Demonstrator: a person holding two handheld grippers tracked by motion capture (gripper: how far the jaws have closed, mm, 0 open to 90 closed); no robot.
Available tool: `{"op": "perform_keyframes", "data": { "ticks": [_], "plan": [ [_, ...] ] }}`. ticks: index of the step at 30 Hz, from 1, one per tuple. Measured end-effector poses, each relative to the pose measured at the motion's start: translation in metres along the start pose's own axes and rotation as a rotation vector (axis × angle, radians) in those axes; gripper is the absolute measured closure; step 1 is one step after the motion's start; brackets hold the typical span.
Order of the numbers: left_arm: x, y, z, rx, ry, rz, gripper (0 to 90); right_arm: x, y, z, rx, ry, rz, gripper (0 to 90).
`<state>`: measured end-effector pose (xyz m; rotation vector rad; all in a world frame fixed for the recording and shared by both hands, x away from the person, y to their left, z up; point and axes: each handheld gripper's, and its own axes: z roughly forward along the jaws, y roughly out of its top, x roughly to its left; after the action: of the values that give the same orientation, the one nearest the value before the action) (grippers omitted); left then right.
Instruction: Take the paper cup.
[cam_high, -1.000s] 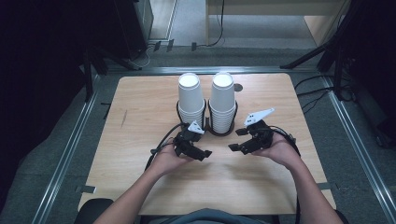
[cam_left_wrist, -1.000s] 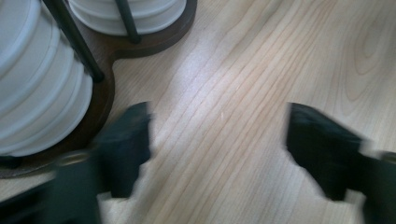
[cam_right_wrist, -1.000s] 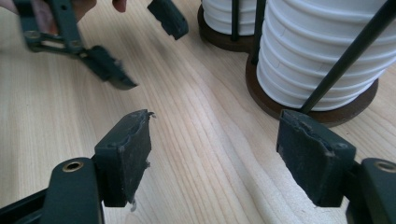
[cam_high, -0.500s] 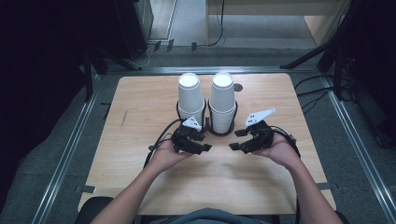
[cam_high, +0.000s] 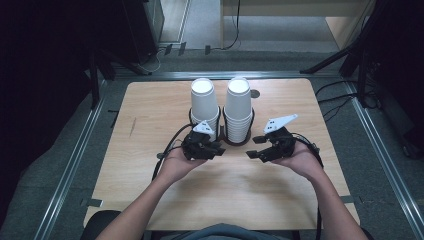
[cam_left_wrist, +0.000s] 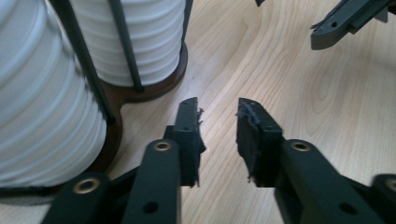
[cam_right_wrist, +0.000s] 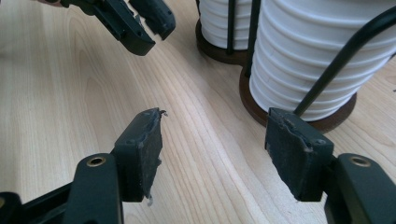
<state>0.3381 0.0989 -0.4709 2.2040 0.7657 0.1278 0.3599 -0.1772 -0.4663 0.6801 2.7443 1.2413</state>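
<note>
Well apart, both grippers' fingers (cam_left_wrist: 189, 135) gape empty over bare table (cam_high: 150, 115) beside cup stacks (cam_high: 237, 112)

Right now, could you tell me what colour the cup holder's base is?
Dark brown base, clearest in the right gripper view.

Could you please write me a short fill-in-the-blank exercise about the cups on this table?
1. The holder carries ___ stacks of cups.
2. The cups are all ___ in colour.
3. The holder stands on a ___ table.
Missing words: two; white; wooden.
</note>
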Motion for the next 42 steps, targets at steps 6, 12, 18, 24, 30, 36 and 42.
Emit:
{"op": "perform_keyframes", "data": {
  "ticks": [6,12,18,24,30,36,42],
  "plan": [
    [-0.005,0.011,0.001,-0.006,0.027,0.017,80.9,-0.002,0.008,-0.005,-0.002,-0.017,0.022,36.7],
    [-0.006,0.025,0.003,-0.011,0.033,0.001,87.3,-0.006,0.016,-0.012,0.002,-0.038,0.034,34.7],
    [-0.004,0.044,0.007,-0.029,0.059,-0.034,89.9,-0.013,0.028,-0.021,-0.004,-0.048,0.042,31.2],
    [-0.003,0.052,0.009,-0.049,0.104,-0.067,90.0,-0.019,0.042,-0.029,-0.004,-0.062,0.028,28.4],
    [0.0,0.057,0.008,-0.066,0.127,-0.105,90.0,-0.023,0.055,-0.035,-0.004,-0.074,0.023,26.6],
    [0.003,0.061,0.008,-0.065,0.158,-0.114,89.9,-0.028,0.074,-0.04,-0.011,-0.105,0.018,23.2],
    [0.003,0.063,0.009,-0.066,0.166,-0.118,89.6,-0.033,0.087,-0.042,-0.017,-0.111,0.015,20.6]
  ]
}}
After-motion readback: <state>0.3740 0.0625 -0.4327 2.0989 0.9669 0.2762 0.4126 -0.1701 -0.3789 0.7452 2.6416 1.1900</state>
